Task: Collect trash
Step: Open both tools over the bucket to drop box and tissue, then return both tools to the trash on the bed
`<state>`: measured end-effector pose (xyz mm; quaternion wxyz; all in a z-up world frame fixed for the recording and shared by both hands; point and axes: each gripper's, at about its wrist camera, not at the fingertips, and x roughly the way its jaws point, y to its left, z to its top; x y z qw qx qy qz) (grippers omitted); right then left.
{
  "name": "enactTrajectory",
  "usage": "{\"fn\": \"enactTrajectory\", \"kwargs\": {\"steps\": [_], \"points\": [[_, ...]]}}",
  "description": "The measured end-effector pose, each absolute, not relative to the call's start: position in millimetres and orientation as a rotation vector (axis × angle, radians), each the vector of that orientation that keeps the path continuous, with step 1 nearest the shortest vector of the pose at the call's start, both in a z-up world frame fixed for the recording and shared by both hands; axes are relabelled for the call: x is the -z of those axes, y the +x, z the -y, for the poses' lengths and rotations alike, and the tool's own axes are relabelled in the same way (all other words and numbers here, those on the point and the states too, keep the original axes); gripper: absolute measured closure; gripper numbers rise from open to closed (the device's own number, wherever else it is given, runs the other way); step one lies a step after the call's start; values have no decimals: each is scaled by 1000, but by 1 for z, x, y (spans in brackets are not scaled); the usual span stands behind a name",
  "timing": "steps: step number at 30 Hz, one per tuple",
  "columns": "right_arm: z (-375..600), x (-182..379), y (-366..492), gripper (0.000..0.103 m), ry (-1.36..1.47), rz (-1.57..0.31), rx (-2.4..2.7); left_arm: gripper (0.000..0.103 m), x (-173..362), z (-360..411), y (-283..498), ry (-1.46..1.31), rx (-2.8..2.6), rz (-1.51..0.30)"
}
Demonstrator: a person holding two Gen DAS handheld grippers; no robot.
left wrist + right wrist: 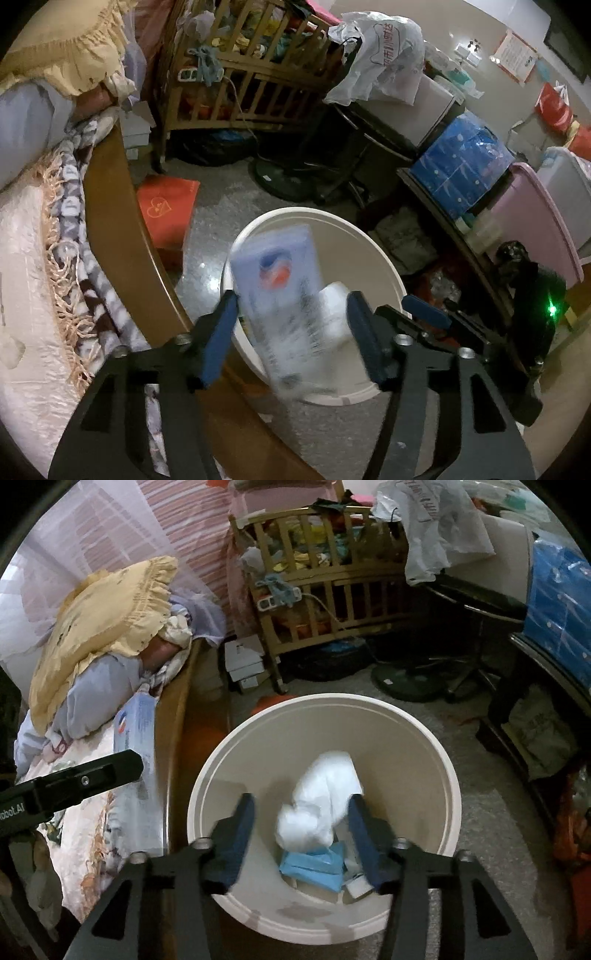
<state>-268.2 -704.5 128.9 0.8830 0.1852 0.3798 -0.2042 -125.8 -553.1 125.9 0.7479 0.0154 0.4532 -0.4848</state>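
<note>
A pale blue box [280,291], motion-blurred, is seen between the parted pads of the left hand-held gripper [291,332], above the white bin [373,251]. The right hand-held gripper [301,834] stands open and empty; below it, only its view reveals white wadding [317,805] and a blue packet [314,867] inside.

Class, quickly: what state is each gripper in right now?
Left gripper: open, blurred blue box loose between its jaws.
Right gripper: open, empty.

Bin [424,738] on floor [480,812]; bed [92,830] at its 9 o'clock, crib [325,602] at 12; crumpled bag [325,797] inside bin.
</note>
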Motion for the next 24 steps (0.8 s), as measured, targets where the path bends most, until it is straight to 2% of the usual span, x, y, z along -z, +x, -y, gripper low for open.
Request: {"fn": "enactTrajectory", "kwargs": {"steps": [7,24], "points": [[692,-128,-266,47,388,-805,391,37,-128,537,-119,22,1021,-1014],[621,-131,-226,46,325,-822,221,37,-151,428,-89,65,778,-875]]}}
